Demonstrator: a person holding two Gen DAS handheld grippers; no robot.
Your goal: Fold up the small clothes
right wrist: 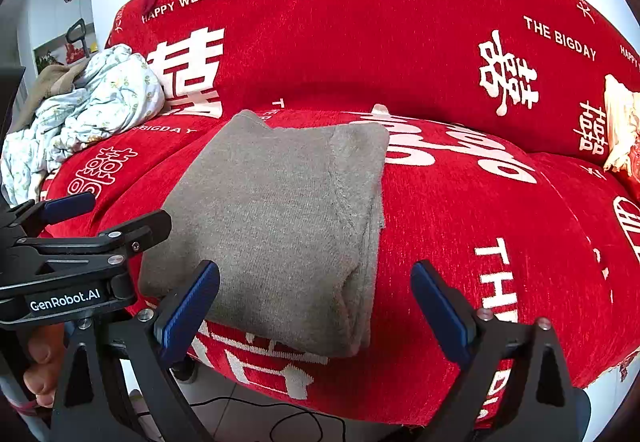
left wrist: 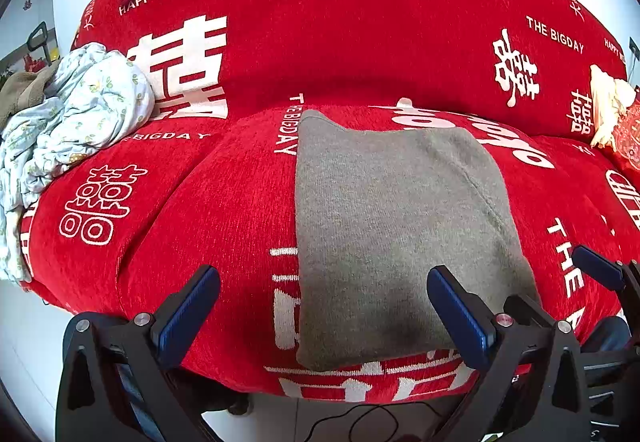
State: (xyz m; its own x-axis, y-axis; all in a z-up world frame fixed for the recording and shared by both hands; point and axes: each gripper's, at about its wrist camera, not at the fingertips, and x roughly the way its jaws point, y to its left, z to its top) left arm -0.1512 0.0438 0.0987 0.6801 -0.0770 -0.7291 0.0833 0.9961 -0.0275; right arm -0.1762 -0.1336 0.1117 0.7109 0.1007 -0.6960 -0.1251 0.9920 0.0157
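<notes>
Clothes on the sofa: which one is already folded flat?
The grey knit garment on the seat cushion, a neat rectangle. The pale floral fabric at the sofa's left end is a crumpled heap.

Both tongs (left wrist: 322,316) (right wrist: 316,312) agape, empty.

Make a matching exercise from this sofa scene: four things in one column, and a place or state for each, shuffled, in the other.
Things:
1. grey garment
2. floral cloth
3. left gripper
4. cream item

Places or states:
A. crumpled in a heap at the sofa's left end
B. at the sofa's far right end
C. folded flat on the seat cushion
D. open, holding nothing

Pairs: 1-C, 2-A, 3-D, 4-B
</notes>
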